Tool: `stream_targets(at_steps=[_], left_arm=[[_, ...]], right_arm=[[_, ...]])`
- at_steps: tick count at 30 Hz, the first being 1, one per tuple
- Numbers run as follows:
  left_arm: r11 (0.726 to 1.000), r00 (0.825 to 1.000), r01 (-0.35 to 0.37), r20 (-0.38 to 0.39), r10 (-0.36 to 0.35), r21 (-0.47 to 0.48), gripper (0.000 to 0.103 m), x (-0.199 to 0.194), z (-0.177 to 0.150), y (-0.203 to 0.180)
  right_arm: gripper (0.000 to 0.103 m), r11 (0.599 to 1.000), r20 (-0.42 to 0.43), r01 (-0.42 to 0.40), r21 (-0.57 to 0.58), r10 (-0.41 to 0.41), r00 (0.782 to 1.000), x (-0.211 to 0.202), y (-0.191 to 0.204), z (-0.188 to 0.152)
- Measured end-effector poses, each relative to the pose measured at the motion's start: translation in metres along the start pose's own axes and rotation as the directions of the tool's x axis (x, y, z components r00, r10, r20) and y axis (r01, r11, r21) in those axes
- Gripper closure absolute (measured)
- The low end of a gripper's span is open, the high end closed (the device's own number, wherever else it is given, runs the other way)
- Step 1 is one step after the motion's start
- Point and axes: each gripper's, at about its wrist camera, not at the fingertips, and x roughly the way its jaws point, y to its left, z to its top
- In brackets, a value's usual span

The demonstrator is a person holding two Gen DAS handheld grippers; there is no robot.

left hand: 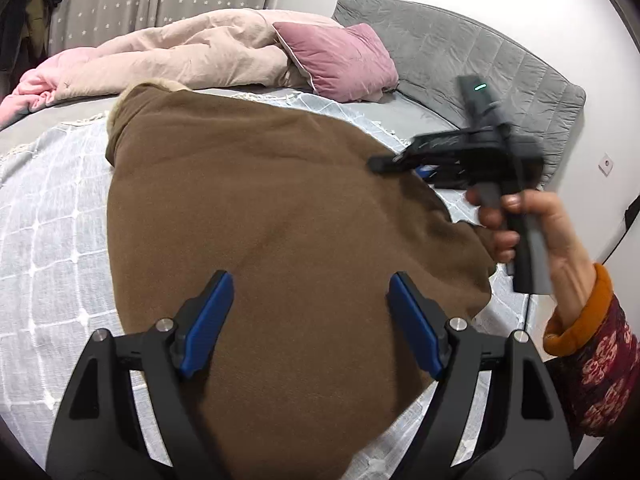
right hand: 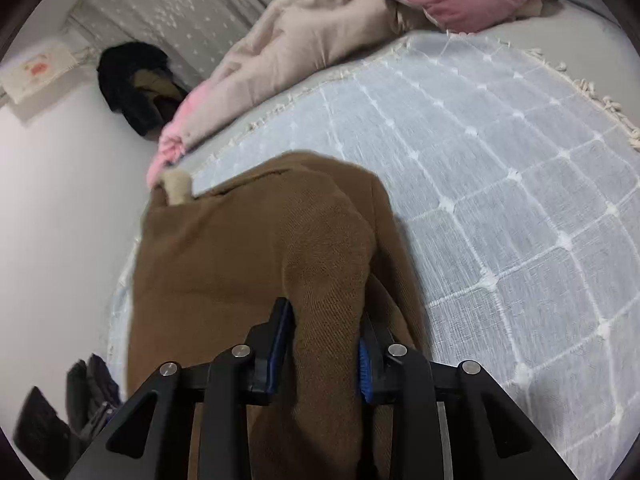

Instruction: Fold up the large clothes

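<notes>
A large brown garment with a cream collar lies spread on the bed. My left gripper is open above its near part, blue pads wide apart, nothing between them. My right gripper is shut on a raised fold of the brown garment and holds it above the bed. In the left wrist view the right gripper shows at the garment's right edge, blurred, held by a hand.
A pale blue checked throw covers the bed under the garment. A pink and beige duvet and a pink pillow lie at the far side. A grey padded headboard stands at the right. Dark clothes hang by the wall.
</notes>
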Motion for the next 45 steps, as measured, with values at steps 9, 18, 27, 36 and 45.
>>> stream_targets(at_steps=[9, 18, 27, 36, 45], left_arm=[[1.000, 1.000, 0.007, 0.002, -0.007, -0.001, 0.023, 0.004, -0.006, -0.014], [0.986, 0.994, -0.100, -0.035, 0.105, 0.131, 0.023, -0.017, -0.036, -0.045], [0.976, 0.982, -0.172, -0.105, 0.158, -0.131, 0.021, -0.051, -0.051, -0.045], [0.850, 0.844, -0.507, -0.282, 0.457, -0.140, 0.011, -0.060, -0.072, -0.065], [0.812, 0.818, -0.564, -0.241, 0.523, -0.152, 0.000, -0.065, -0.083, -0.078]], right_arm=[[0.065, 0.952, 0.090, -0.045, -0.302, 0.076, 0.993, -0.065, 0.055, -0.047], [0.064, 0.965, -0.086, 0.115, -0.236, -0.139, 0.987, -0.062, -0.021, -0.091], [0.047, 0.956, 0.010, 0.167, -0.241, -0.170, 0.985, -0.128, -0.008, -0.115], [0.019, 0.929, 0.040, 0.233, -0.287, -0.231, 0.972, -0.151, 0.047, -0.172], [0.013, 0.867, 0.056, 0.394, -0.304, -0.397, 0.916, -0.128, 0.069, -0.212]])
